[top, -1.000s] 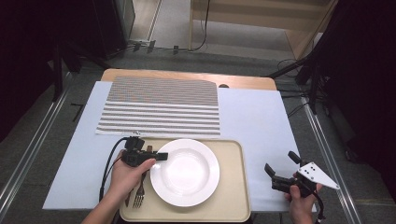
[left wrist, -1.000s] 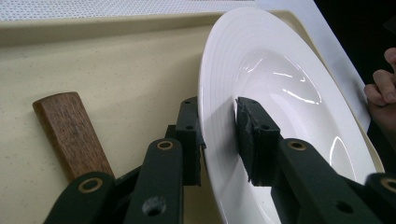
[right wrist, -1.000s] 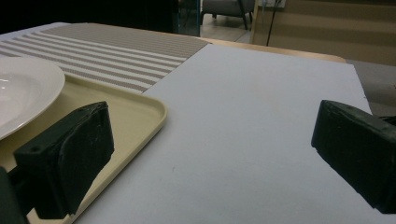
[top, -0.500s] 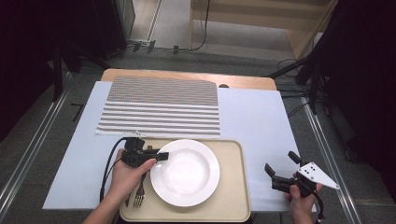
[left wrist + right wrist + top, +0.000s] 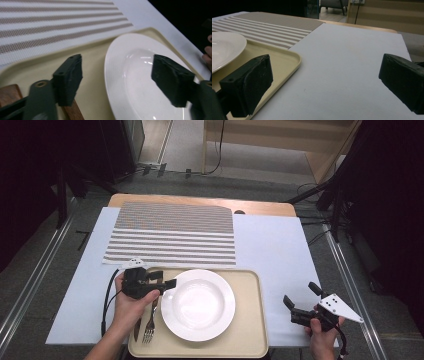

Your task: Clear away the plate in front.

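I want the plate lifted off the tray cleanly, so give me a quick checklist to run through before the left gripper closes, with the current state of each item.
1. Left gripper open: ok, its jaws stand wide apart.
2. Rim of the white plate between the jaws: ok, it lies between them in the left gripper view.
3. Jaws clear of the fork and the wooden-handled utensil: cannot tell; one jaw sits right over the wooden handle.
4. Plate empty: ok, no food shows on it.
5. Right gripper out of the way: ok, open, over the white sheet beside the beige tray.
6. Striped placemat free: ok.
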`<state>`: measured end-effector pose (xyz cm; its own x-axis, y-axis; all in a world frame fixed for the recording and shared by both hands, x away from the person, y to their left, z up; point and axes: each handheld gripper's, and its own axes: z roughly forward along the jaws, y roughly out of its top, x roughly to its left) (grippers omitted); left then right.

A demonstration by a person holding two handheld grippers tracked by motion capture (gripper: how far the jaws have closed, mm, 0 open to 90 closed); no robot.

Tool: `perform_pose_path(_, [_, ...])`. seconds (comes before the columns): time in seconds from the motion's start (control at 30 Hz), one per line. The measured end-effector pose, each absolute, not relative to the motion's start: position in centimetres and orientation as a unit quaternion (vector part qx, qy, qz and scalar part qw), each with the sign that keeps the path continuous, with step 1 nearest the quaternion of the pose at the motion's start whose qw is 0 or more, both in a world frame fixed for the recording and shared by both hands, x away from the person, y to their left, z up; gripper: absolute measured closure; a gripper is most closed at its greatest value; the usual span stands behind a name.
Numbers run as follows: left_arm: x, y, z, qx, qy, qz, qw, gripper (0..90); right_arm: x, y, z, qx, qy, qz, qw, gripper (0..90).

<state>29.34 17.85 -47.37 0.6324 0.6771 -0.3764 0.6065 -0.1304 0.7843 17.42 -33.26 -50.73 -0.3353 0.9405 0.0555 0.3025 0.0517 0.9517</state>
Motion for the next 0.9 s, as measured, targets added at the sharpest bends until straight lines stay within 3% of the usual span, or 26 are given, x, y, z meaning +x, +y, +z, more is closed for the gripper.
perform_pose_path(0.1, [28.9,18.4,-47.2,0.742,0.416,0.069,0.521,0.7,17.4,-33.3,-50.7,0.478,0.650,0.495,0.322,0.0])
perform_pose_path(0.13, [28.8,18.7,-47.2,0.735,0.411,0.068,0.535,0.0,17.4,-33.3,-50.7,0.478,0.650,0.495,0.322,0.0])
perform_pose_path(0.57, [27.8,21.0,-47.0,0.712,0.381,0.126,0.576,0.0,17.5,-33.2,-50.8,0.478,0.651,0.495,0.321,0.0])
perform_pose_path(0.9, [27.5,22.8,-47.2,0.712,0.389,0.166,0.561,0.0,17.5,-33.2,-50.8,0.478,0.651,0.493,0.322,0.0])
